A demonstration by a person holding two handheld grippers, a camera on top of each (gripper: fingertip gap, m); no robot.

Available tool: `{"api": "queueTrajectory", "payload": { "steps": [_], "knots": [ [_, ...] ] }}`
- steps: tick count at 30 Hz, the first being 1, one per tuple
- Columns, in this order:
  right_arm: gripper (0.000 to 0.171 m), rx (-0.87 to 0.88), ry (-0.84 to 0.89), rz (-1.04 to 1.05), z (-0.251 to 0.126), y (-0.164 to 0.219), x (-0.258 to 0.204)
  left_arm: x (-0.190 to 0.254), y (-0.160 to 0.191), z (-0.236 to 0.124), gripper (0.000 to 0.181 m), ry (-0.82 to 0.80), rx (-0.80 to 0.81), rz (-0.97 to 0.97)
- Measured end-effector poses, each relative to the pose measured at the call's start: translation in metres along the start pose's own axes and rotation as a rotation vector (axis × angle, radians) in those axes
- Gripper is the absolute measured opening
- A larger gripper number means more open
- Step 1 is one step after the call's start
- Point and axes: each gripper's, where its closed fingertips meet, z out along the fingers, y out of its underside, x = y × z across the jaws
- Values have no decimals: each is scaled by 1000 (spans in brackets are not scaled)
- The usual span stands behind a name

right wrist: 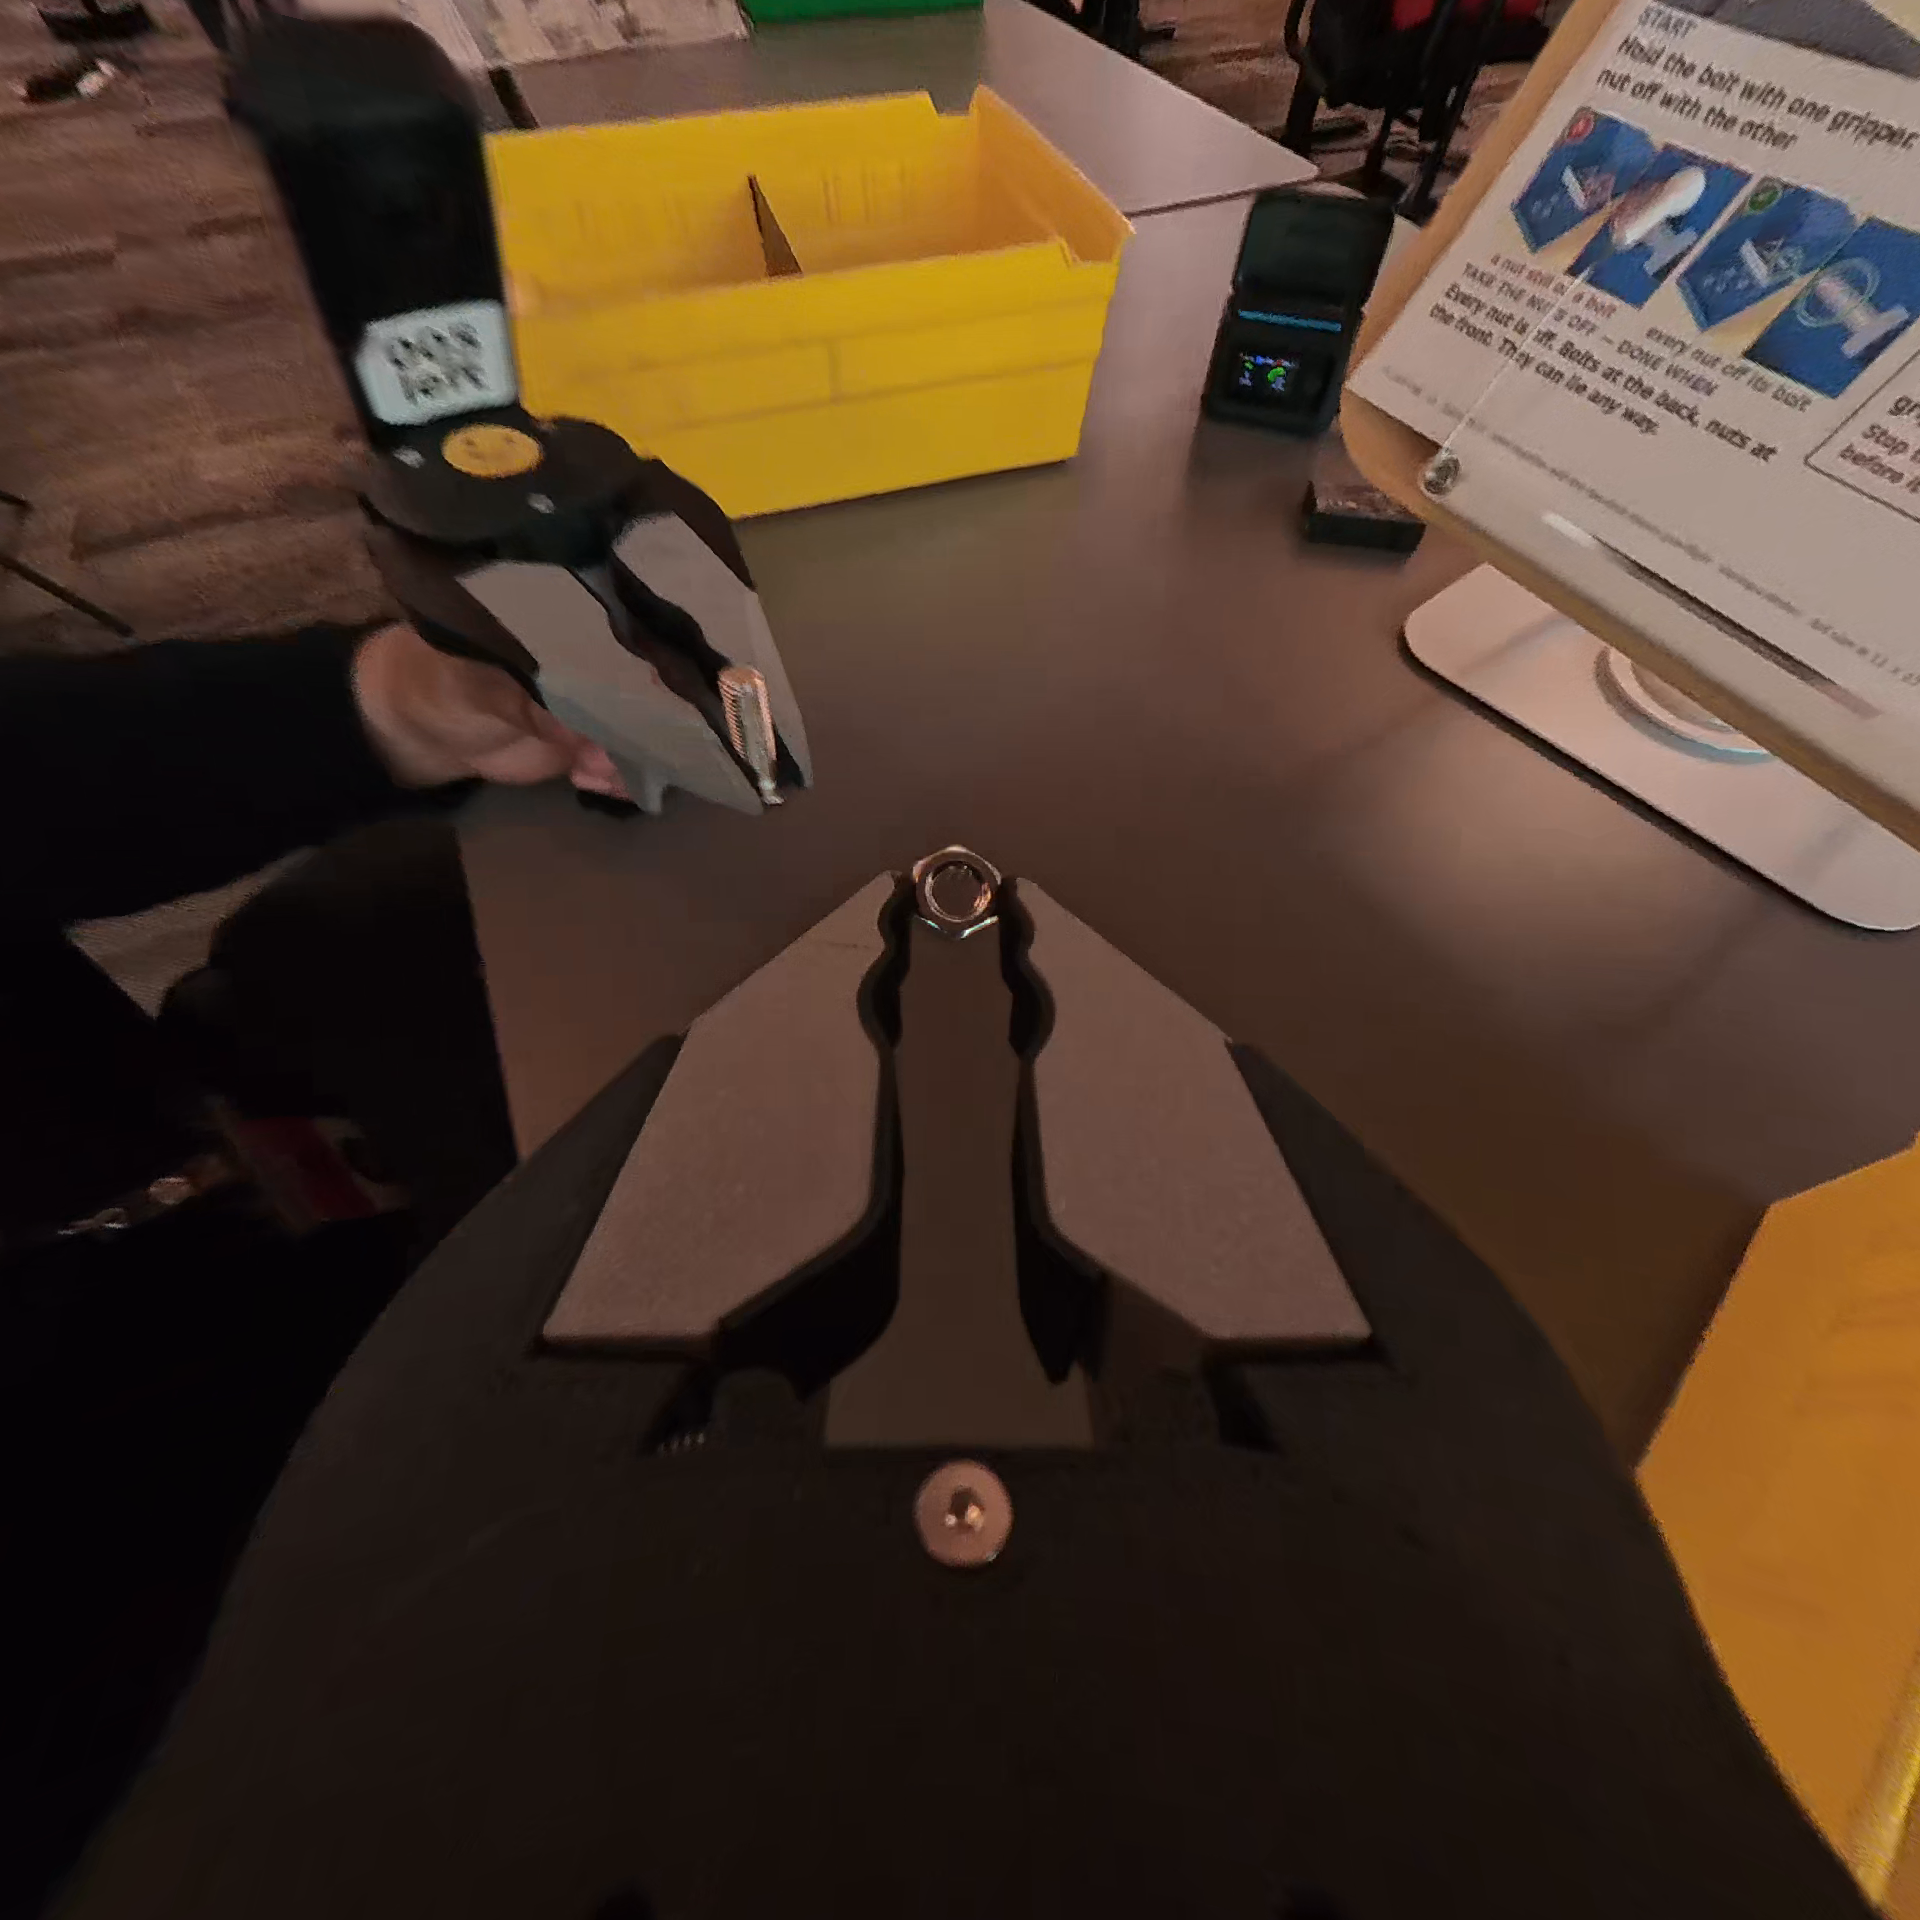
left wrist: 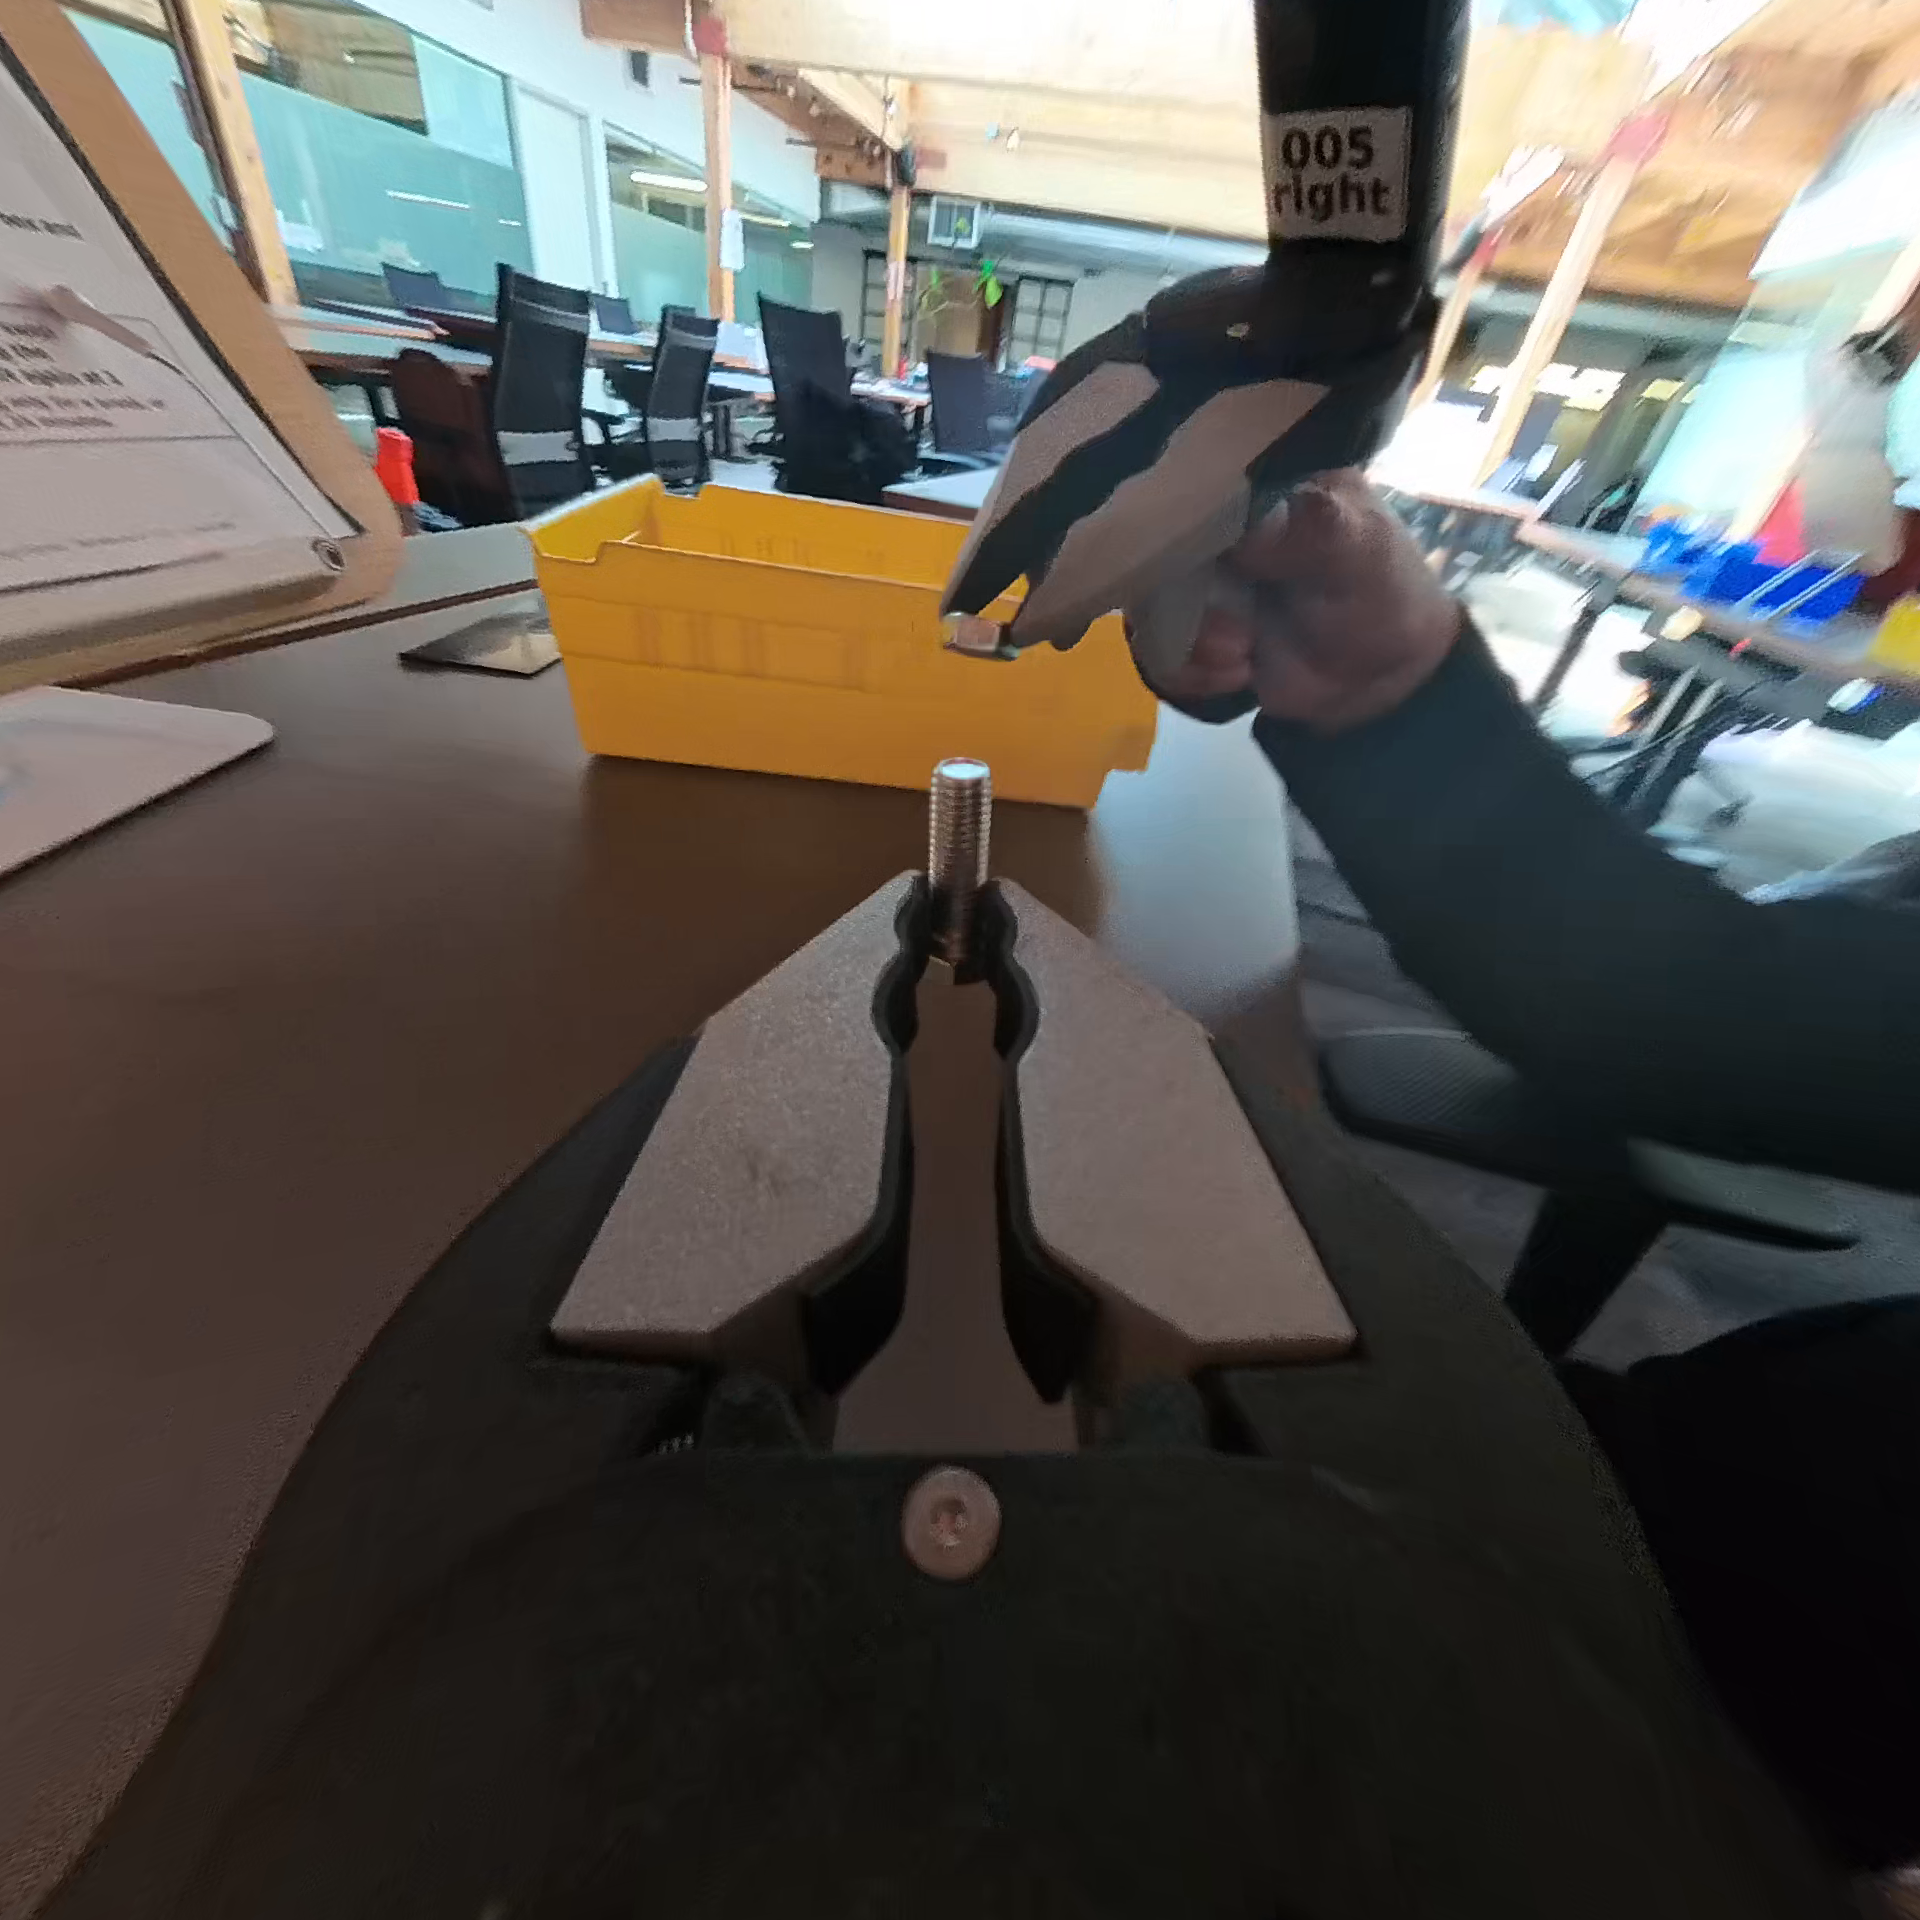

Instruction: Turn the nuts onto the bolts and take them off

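Now the left gripper point(left wrist: 958, 914) is pinching a threaded bolt point(left wrist: 960, 831) between its fingertips, the shank standing upright above the dark table point(left wrist: 416, 831). Up and to the right of it, well apart, the right gripper point(left wrist: 982, 634) is pointing down and clamping a silver hex nut point(left wrist: 979, 636) at its tips, a hand point(left wrist: 1320, 603) in a dark sleeve gripping its handle. Seen from the right wrist, the nut point(right wrist: 956, 899) is sitting flat between the tips, its hole facing the camera. Farther off, a yellow bin point(right wrist: 810, 343) with a divider is resting on the table, and a printed instruction board point(right wrist: 1683, 291) is standing to its right.
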Motion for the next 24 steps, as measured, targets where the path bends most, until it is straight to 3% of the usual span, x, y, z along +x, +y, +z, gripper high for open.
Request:
{"api": "queueTrajectory", "payload": {
  "steps": [8, 11, 15, 24],
  "knots": [
    [13, 50, -115, -66, -9, -41, -68, 47, -15, -30, 8, 61, 39, 41],
    [12, 61, -139, -121, -11, -58, -91, 37, -10, -45, 7, -42, 10, 152],
    [13, 48, -150, -173, -1, -76, -107, 22, 5, -50, 7, -54, -28, 63],
    [13, -67, -127, -196, 31, -56, -103, 20, 16, -49, 8, -24, -77, 21]
  ]
}}
